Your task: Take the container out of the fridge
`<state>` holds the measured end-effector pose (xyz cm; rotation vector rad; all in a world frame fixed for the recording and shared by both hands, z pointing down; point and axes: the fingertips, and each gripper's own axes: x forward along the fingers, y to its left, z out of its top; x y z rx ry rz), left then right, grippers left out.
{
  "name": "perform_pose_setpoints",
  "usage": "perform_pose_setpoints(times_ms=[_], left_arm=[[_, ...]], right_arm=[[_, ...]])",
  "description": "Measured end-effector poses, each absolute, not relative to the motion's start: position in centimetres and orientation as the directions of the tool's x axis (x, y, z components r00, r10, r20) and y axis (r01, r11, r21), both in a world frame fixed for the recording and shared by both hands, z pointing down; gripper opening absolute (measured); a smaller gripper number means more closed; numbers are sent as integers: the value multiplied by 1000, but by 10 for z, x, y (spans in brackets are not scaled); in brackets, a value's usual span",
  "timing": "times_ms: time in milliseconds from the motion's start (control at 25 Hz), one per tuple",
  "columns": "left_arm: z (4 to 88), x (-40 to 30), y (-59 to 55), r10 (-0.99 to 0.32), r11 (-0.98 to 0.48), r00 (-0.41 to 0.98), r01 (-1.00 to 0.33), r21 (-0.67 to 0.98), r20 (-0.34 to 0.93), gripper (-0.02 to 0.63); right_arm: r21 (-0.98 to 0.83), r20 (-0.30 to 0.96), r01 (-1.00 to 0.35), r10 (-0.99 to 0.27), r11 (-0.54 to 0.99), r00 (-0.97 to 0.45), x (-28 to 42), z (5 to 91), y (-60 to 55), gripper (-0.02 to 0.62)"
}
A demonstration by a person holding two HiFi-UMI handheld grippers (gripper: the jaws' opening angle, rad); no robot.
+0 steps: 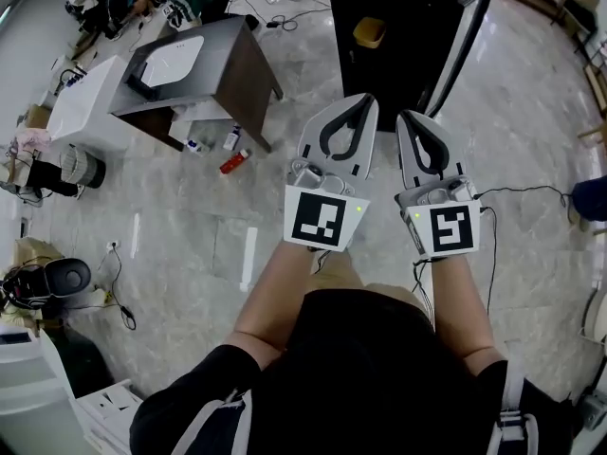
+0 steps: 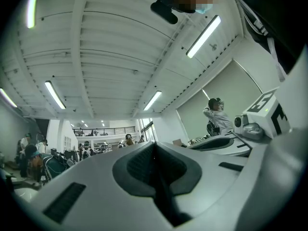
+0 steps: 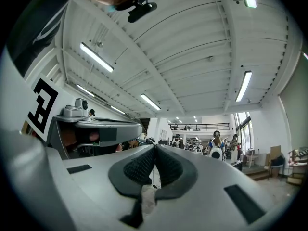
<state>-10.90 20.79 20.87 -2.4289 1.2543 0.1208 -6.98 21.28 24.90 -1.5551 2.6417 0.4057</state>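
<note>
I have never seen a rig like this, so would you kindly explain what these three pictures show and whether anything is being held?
There is no robot here: a person holds a two-jaw gripper in each hand. The head view comes from a camera on the person's head, looking steeply down. It shows the left gripper and the right gripper side by side, each with a square-marker cube that is part of it. The other two pictures come from cameras riding on the grippers and looking along their jaws; both point up at a hall's ceiling. In both, the jaws are together with nothing between them. Ahead on the floor stands a dark fridge with its door open and a yellow container inside. A grey table stands to the left.
</note>
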Motion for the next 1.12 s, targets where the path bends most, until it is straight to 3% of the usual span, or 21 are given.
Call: perform_pose_setpoints(times_ms=[720, 1120], left_arm=[[211, -130, -81, -733, -589, 658, -741, -321, -175, 25], [225, -132, -189, -692, -635, 708, -691, -346, -145, 25]], right_arm=[[154, -153, -897, -887, 415, -436, -90, 236, -67, 35], [134, -143, -919, -910, 371, -388, -93, 248, -173, 35]])
